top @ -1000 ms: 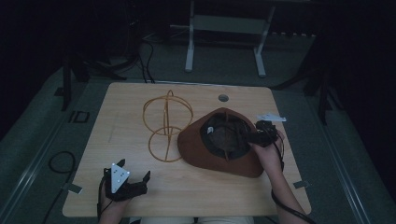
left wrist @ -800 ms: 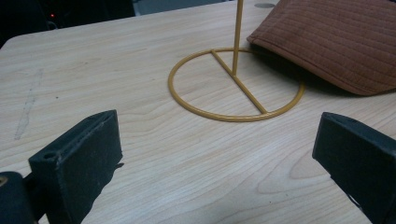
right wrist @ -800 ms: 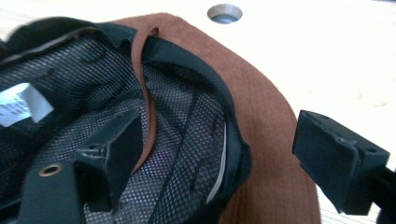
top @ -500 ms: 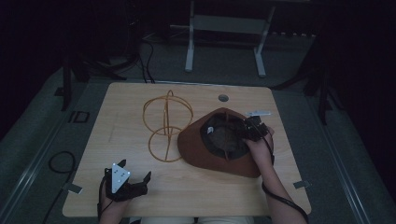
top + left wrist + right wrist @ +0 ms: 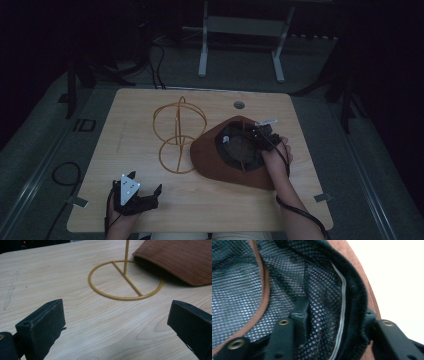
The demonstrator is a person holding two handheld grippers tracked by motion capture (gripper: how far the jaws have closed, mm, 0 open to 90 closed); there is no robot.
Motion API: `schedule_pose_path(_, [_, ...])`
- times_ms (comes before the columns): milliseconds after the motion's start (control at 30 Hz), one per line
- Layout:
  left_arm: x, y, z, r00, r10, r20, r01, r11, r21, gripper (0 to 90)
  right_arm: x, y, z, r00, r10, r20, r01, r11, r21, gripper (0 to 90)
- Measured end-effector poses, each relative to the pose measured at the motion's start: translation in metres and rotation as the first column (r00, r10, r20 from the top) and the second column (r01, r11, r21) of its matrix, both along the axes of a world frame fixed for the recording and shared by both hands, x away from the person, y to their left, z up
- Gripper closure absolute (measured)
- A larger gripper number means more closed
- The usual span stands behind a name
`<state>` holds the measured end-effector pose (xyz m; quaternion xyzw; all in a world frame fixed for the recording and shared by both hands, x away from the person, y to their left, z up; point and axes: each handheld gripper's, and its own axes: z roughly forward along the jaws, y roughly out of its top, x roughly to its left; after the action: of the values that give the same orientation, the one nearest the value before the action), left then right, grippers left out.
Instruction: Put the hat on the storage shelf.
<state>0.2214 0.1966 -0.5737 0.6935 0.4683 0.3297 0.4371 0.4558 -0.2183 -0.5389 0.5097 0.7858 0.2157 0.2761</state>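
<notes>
A brown brimmed hat (image 5: 220,160) lies crown down on the wooden table (image 5: 125,115), its black mesh lining up. My right gripper (image 5: 252,135) reaches into its right side. In the right gripper view the jaws have just been closing on the hat's black inner band (image 5: 352,302); one jaw sits inside on the mesh, the other outside the band, and both touch it. A gold wire stand (image 5: 177,135) rises left of the hat, its ring base (image 5: 126,278) flat on the wood. My left gripper (image 5: 154,197) rests open near the front left edge, nothing between its jaws.
A round cable hole (image 5: 239,105) sits near the table's far edge. A grey metal frame (image 5: 240,30) stands on the floor behind the table. A black cable loop (image 5: 65,175) lies on the floor at the left.
My right gripper has moved left and down from the hat's right edge into its opening, and its jaws have narrowed onto the inner band. The left gripper has not moved.
</notes>
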Motion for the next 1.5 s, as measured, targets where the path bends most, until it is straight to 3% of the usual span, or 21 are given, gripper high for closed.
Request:
schedule_pose_path(167, [0.0,0.001,0.0,1.0,0.001,-0.002,-0.001,0.9999,-0.013,2.0,0.001,-0.001,-0.002,0.9999,-0.017,-0.001,0.017,0.9998,-0.01,67.9])
schedule_pose_path(200, [0.0,0.001,0.0,1.0,0.004,-0.003,-0.004,0.9999,-0.014,2.0,0.001,-0.002,-0.002,0.9993,-0.036,0.006,0.036,0.9992,-0.019,77.8])
schedule_pose_path(300, [0.0,0.002,0.0,0.9999,0.0,-0.01,-0.001,0.9999,-0.015,2.0,0.0,-0.007,0.0,0.9988,-0.047,0.012,0.047,0.9989,-0.005,83.7])
schedule_pose_path(367, [0.0,0.002,0.0,1.0,-0.001,-0.01,0.001,0.9998,-0.018,2.2,-0.001,-0.009,0.002,0.9986,-0.049,0.018,0.049,0.9987,0.012,84.1])
schedule_pose_path(433, [0.0,0.002,0.001,1.0,-0.002,-0.007,0.002,0.9998,-0.022,3.3,-0.003,-0.014,0.007,0.9976,-0.062,0.03,0.06,0.9964,0.059,84.4])
schedule_pose_path(500, [0.0,0.002,0.001,1.0,0.0,-0.007,-0.001,0.9998,-0.018,3.3,-0.008,-0.021,0.019,0.995,-0.07,0.072,0.061,0.9913,0.117,84.6])
schedule_pose_path(533, [0.0,0.002,0.001,1.0,-0.003,-0.006,0.003,0.9997,-0.023,3.3,-0.008,-0.021,0.019,0.995,-0.07,0.072,0.061,0.9913,0.117,84.6])
schedule_pose_path(567, [0.0,0.002,0.001,1.0,-0.003,-0.007,0.002,0.9997,-0.023,3.3,-0.012,-0.025,0.028,0.9925,-0.075,0.097,0.059,0.9854,0.16,84.6])
schedule_pose_path(600, [0.0,0.001,0.001,1.0,-0.001,-0.008,0.001,0.9998,-0.018,3.3,-0.012,-0.025,0.028,0.9925,-0.075,0.097,0.059,0.9854,0.16,84.6])
schedule_pose_path(633, [0.0,0.001,0.001,0.9999,-0.008,-0.013,0.008,0.9998,-0.016,5.2,-0.017,-0.028,0.037,0.9898,-0.077,0.12,0.051,0.9772,0.206,84.7])
schedule_pose_path(867, [0.001,-0.003,0.004,0.9993,-0.026,-0.026,0.026,0.9997,0.003,5.2,-0.034,-0.037,0.065,0.9784,-0.082,0.19,0.026,0.9602,0.278,84.7])
schedule_pose_path(967, [0.0,-0.008,0.006,0.9976,-0.059,-0.037,0.059,0.9982,0.007,5.9,-0.043,-0.043,0.08,0.9726,-0.073,0.221,0.0,0.9495,0.314,84.7])
schedule_pose_path(1000, [0.0,-0.01,0.007,0.9969,-0.07,-0.035,0.07,0.9974,0.012,5.9,-0.049,-0.046,0.089,0.967,-0.074,0.244,-0.01,0.945,0.327,84.6])
schedule_pose_path(1067, [-0.001,-0.014,0.012,0.9964,-0.081,-0.023,0.082,0.9964,0.022,5.9,-0.052,-0.048,0.093,0.9647,-0.072,0.253,-0.017,0.9433,0.331,84.6])
schedule_pose_path(1100, [-0.001,-0.016,0.014,0.9957,-0.092,-0.016,0.092,0.9956,0.018,5.9,-0.058,-0.05,0.099,0.9585,-0.076,0.275,-0.019,0.9453,0.326,84.6])
schedule_pose_path(1367, [0.004,-0.045,0.033,0.9827,-0.184,-0.019,0.185,0.9808,0.061,5.9,-0.073,-0.061,0.106,0.954,-0.087,0.287,-0.024,0.9312,0.364,84.6])
schedule_pose_path(1500, [0.011,-0.06,0.041,0.9735,-0.227,-0.025,0.228,0.9719,0.058,6.1,-0.078,-0.066,0.104,0.9539,-0.092,0.285,-0.023,0.9263,0.376,84.6])
